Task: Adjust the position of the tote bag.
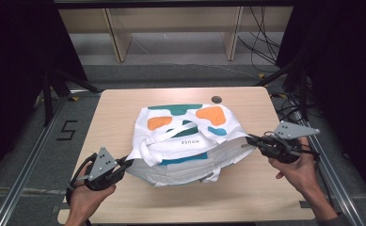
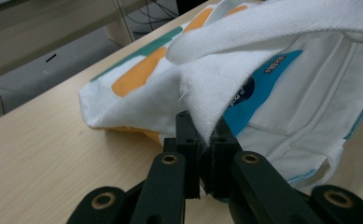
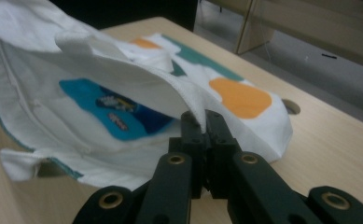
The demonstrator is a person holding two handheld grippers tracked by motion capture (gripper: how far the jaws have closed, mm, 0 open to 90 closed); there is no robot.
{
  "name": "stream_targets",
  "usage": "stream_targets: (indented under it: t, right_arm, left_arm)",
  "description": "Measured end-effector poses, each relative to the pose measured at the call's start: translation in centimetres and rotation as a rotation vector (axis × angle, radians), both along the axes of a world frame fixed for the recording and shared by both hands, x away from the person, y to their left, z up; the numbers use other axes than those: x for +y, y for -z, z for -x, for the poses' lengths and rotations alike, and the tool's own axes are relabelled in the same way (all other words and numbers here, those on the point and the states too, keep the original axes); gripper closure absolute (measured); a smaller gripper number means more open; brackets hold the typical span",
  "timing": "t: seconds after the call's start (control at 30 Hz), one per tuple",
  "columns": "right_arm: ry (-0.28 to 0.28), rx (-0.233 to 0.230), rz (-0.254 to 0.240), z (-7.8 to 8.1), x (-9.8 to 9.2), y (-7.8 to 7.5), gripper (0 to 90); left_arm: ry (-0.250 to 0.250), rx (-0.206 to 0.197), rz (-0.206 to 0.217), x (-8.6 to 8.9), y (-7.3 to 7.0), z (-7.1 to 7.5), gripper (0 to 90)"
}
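A white cloth tote bag (image 1: 185, 141) with orange, teal and blue patches lies in the middle of the wooden table (image 1: 119, 108). My left gripper (image 1: 130, 162) is shut on the bag's left upper edge (image 2: 202, 107) and holds it above the table. At the right, my right gripper (image 1: 249, 138) is shut on the opposite upper edge (image 3: 193, 105), also raised. The top layer is lifted, so the mouth of the bag (image 3: 118, 112) gapes and a blue print shows inside. A white handle strap (image 2: 272, 23) hangs across the top.
A small round hole (image 1: 216, 99) sits near the table's far edge. Metal rails run along both sides of the table (image 1: 30, 165). Cables (image 1: 260, 42) and wooden frame legs (image 1: 117, 40) lie on the floor beyond.
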State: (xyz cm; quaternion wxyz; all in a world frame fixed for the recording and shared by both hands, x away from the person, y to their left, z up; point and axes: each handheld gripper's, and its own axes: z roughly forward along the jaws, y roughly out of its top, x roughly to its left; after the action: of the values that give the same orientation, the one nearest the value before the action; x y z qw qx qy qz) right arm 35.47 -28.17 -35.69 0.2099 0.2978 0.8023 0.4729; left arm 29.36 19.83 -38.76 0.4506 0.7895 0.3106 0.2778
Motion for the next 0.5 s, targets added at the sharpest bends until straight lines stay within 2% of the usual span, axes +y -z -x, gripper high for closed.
stream_targets:
  t: [0.03, 0.07, 0.1, 0.13, 0.17, 0.2, 0.23, 0.27, 0.3, 0.33, 0.37, 0.4, 0.43, 0.47, 0.5]
  right_arm:
    - [-0.025, -0.030, -0.018, -0.1, -0.2, -1.5, 88.9]
    - [-0.026, -0.029, -0.037, -0.1, -0.2, -2.1, 88.9]
    - [-0.035, -0.038, -0.054, -0.1, -0.3, -2.8, 89.0]
    - [-0.035, -0.038, -0.054, -0.1, -0.3, -2.8, 89.0]
    - [-0.043, -0.027, -0.085, 0.2, -0.5, -4.1, 89.0]
    - [-0.043, -0.027, -0.085, 0.2, -0.5, -4.1, 89.0]
    - [-0.053, -0.069, -0.108, 0.1, -0.7, -5.3, 89.1]
    - [-0.053, -0.069, -0.108, 0.1, -0.7, -5.3, 89.1]
    - [-0.058, -0.063, -0.149, 0.3, -0.9, -6.5, 89.2]
    - [-0.058, -0.063, -0.149, 0.3, -0.9, -6.5, 89.2]
    - [-0.064, -0.068, -0.155, 0.4, -1.1, -7.2, 89.2]
    - [-0.077, -0.105, -0.178, 0.3, -1.3, -8.5, 89.2]
    - [-0.079, -0.099, -0.192, 0.5, -1.4, -9.0, 89.3]
    - [-0.079, -0.099, -0.192, 0.5, -1.4, -9.0, 89.3]
    - [-0.068, -0.148, -0.181, 0.6, -1.6, -10.5, 89.3]
  left_arm:
    - [0.015, -0.029, -0.009, 0.0, -1.3, 0.6, 85.9]
    - [0.015, -0.029, -0.009, 0.0, -1.3, 0.6, 85.9]
    - [0.027, -0.044, 0.019, 0.0, -2.4, 0.9, 86.0]
    - [0.027, -0.044, 0.019, 0.0, -2.4, 0.9, 86.1]
    - [0.030, -0.064, 0.039, 0.1, -3.5, 1.2, 86.1]
    - [0.030, -0.064, 0.039, 0.1, -3.5, 1.2, 86.1]
    - [0.041, -0.079, 0.052, 0.2, -4.0, 1.3, 86.1]
    - [0.046, -0.083, 0.061, 0.2, -4.6, 1.5, 86.1]
    - [0.054, -0.089, 0.073, 0.2, -5.1, 1.6, 86.2]
    - [0.054, -0.103, 0.079, 0.3, -5.8, 1.8, 86.2]
    - [0.057, -0.117, 0.076, 0.2, -6.6, 2.0, 86.2]
    - [0.059, -0.130, 0.080, 0.1, -7.1, 2.1, 86.2]
    - [0.071, -0.154, 0.081, 0.0, -8.3, 2.4, 86.3]
    - [0.071, -0.154, 0.081, 0.0, -8.3, 2.4, 86.3]
    - [0.088, -0.168, 0.099, -0.1, -9.5, 2.5, 86.3]
